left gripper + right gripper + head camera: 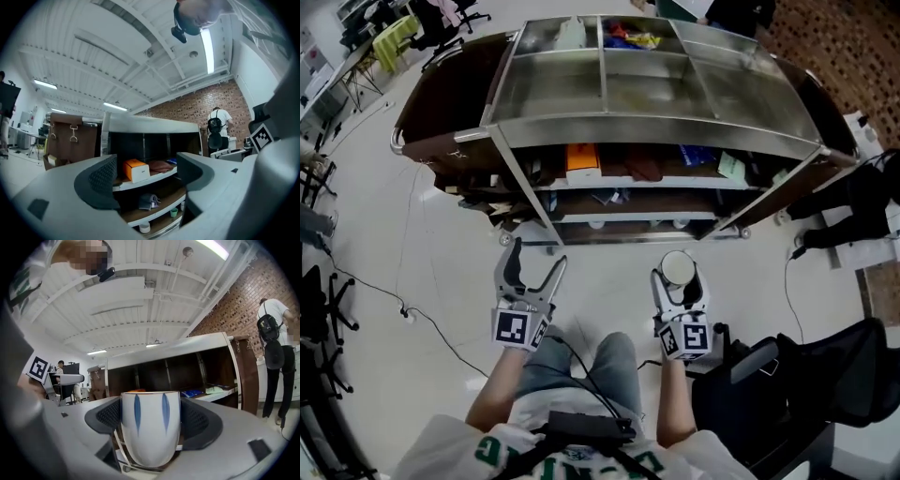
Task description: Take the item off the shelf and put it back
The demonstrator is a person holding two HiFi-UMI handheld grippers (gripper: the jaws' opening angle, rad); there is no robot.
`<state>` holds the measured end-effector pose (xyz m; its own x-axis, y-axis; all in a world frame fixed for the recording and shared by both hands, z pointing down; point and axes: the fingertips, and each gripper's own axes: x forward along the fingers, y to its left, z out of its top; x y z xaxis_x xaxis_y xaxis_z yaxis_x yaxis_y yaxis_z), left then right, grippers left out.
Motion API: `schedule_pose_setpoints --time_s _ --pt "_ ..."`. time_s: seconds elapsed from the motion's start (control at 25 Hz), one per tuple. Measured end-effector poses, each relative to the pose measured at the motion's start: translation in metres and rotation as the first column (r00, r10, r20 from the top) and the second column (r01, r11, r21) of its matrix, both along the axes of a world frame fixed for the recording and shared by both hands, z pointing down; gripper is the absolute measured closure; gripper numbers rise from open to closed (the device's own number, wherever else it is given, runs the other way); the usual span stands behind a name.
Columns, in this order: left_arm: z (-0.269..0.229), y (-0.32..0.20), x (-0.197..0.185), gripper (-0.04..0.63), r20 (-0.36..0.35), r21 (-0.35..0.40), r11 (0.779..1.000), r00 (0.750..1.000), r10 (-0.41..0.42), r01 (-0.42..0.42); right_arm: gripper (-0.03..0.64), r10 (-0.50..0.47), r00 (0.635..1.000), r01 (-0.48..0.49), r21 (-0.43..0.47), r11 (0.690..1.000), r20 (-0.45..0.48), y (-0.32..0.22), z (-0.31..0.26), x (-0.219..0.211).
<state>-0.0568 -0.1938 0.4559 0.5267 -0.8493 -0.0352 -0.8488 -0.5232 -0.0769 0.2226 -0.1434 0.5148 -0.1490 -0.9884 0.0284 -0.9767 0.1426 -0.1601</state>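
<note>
Right tool (pixel 151 425) clamps white cup (pixel 151 427) between jaws.

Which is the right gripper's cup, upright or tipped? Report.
Upright: the cup stands rim up, clamped in the right gripper.

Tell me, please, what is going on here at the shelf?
A person faces a shelf unit with a hand-held gripper in each hand. The right hand-held gripper is shut on a white cup with blue streaks, held out in front of the shelf unit, off its shelves. The left hand-held gripper is open and empty. An orange box sits on one shelf.
</note>
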Motion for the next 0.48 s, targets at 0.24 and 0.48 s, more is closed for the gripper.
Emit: schedule_pose_setpoints --time_s 0.24,0.48 --pt "0.108 -0.026 0.007 0.222 0.003 -0.009 1.0 1.0 0.017 -0.017 0.221 0.03 0.999 -0.031 -0.037 0.999 -0.024 -0.031 0.141 0.018" --pt "0.174 -0.04 -0.015 0.222 0.008 -0.009 1.0 1.0 -0.024 0.024 0.221 0.083 0.995 -0.085 -0.028 0.996 -0.059 -0.12 0.246 0.05"
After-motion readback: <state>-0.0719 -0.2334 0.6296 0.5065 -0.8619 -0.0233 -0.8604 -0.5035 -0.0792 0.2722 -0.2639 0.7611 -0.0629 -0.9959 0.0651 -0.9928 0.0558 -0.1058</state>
